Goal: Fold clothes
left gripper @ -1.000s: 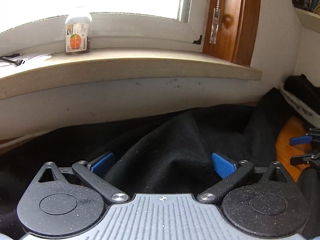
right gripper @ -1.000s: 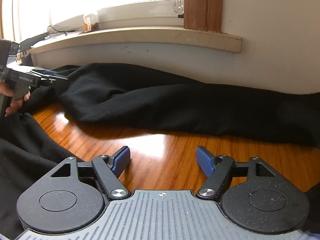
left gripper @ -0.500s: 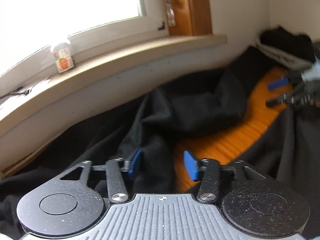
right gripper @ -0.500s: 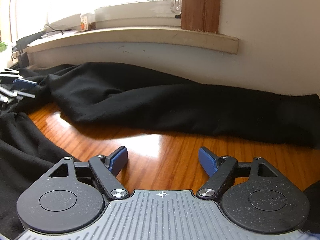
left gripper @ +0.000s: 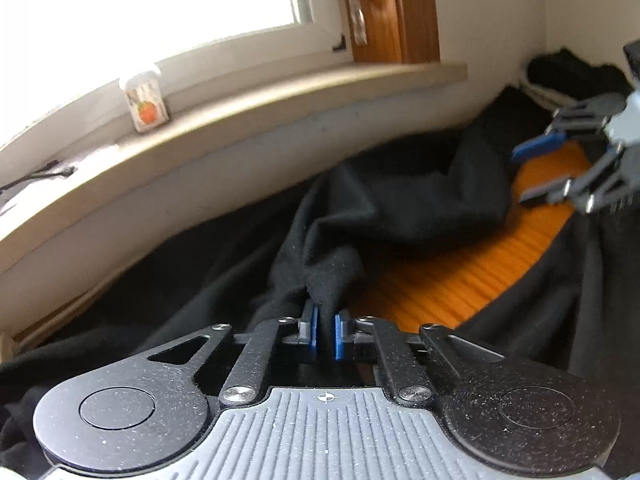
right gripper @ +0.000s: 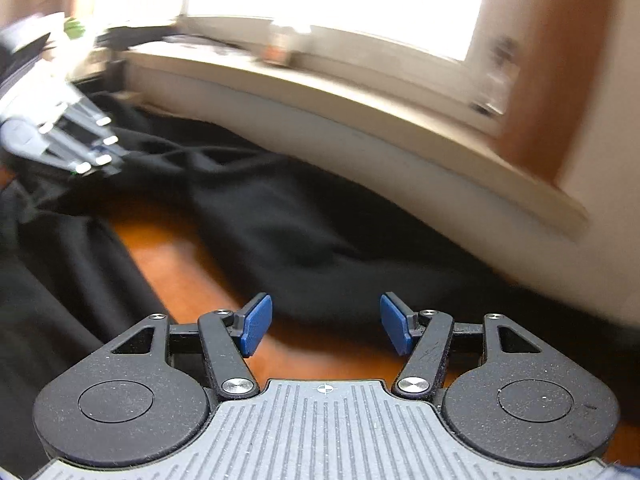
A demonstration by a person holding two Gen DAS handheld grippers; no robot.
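Observation:
A black garment lies spread over the wooden table beneath the window sill. My left gripper is shut on a pinched ridge of this black cloth, which rises from between its blue pads. In the left wrist view my right gripper hovers open at the far right above the wood. In the right wrist view that right gripper stands open over the edge of the black garment and bare wood, with nothing between its fingers. The left gripper shows blurred at the far left.
A window sill runs along the wall behind the table, carrying a small bottle with an orange label. More dark clothing is piled at the far right corner. A strip of bare wood shows between folds of the garment.
My left gripper has closed from wide open onto a fold of the black garment and lifted it. The right gripper has swung left and forward, staying open.

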